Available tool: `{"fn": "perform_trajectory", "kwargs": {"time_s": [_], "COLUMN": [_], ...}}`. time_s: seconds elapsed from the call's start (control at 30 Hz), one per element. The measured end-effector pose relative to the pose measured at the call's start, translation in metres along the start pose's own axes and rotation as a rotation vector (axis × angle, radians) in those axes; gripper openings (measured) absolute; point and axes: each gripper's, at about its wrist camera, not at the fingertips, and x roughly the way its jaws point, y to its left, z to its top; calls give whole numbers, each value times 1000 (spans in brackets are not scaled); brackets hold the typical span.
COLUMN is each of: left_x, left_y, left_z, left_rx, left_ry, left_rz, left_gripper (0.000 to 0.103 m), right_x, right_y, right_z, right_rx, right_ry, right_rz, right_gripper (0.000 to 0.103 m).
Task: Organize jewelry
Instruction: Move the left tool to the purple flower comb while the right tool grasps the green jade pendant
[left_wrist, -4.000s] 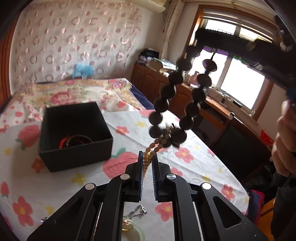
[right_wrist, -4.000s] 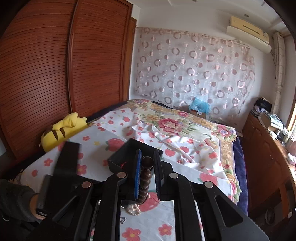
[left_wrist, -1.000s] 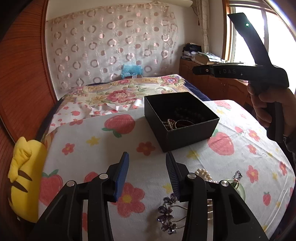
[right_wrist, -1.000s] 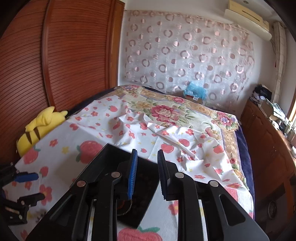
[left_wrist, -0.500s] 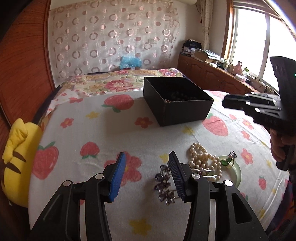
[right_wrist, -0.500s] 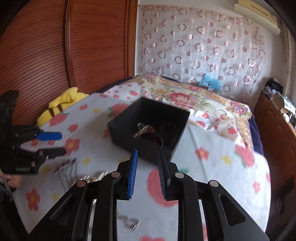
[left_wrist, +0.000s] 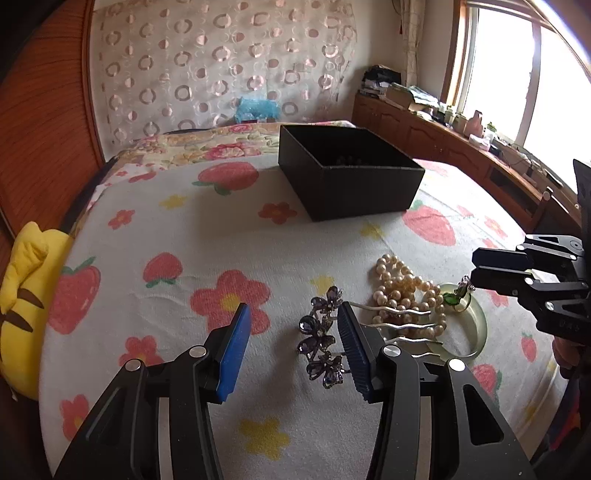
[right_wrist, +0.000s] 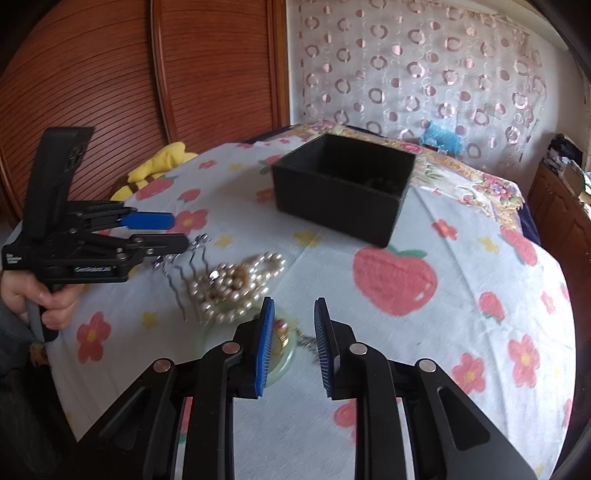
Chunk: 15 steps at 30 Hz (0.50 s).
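Note:
A purple flower hair comb (left_wrist: 320, 343) lies on the strawberry-print cloth between the pads of my left gripper (left_wrist: 293, 347), close to its right pad; the jaws stand open and nothing is gripped. Right of it lie a heap of pearls (left_wrist: 402, 291) and a pale green bangle (left_wrist: 476, 332). My right gripper (right_wrist: 294, 343) hangs low over the bangle (right_wrist: 284, 363), its jaws narrowly open above a gold pendant (right_wrist: 281, 332) and its chain. The black box (left_wrist: 351, 177) stands further back with dark beads inside. In the right wrist view the pearls (right_wrist: 236, 284) and the left gripper (right_wrist: 179, 230) show.
A yellow plush toy (left_wrist: 26, 295) lies off the table's left edge against the wooden wardrobe. The round table drops away at its near and right edges. A hand (right_wrist: 48, 295) holds the left gripper's handle. A window and low cabinets are at the far right.
Both grippers have come down from the box to the loose jewelry at the near side. The left jaws have widened a little. The dark bead string held earlier now lies in the box.

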Motion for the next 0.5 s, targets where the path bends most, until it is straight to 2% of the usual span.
{"fn": "perform_trajectory", "kwargs": {"time_s": [0.17, 0.37, 0.4, 0.5], "left_x": [4, 6, 7, 7], "left_y": [-1, 3, 3, 4], "left_z": [0, 0, 0, 0], "left_rx": [3, -17, -17, -16], "left_ry": [26, 34, 34, 34], "left_rz": [11, 8, 9, 8], "left_gripper": [46, 51, 51, 52], "right_x": [6, 10, 9, 9], "right_y": [7, 5, 6, 5], "right_z": [-8, -11, -11, -11], "right_rx": [-12, -25, -30, -32], "right_ry": [34, 61, 57, 47], "right_rz": [17, 1, -2, -6], "right_gripper": [24, 24, 16, 6]}}
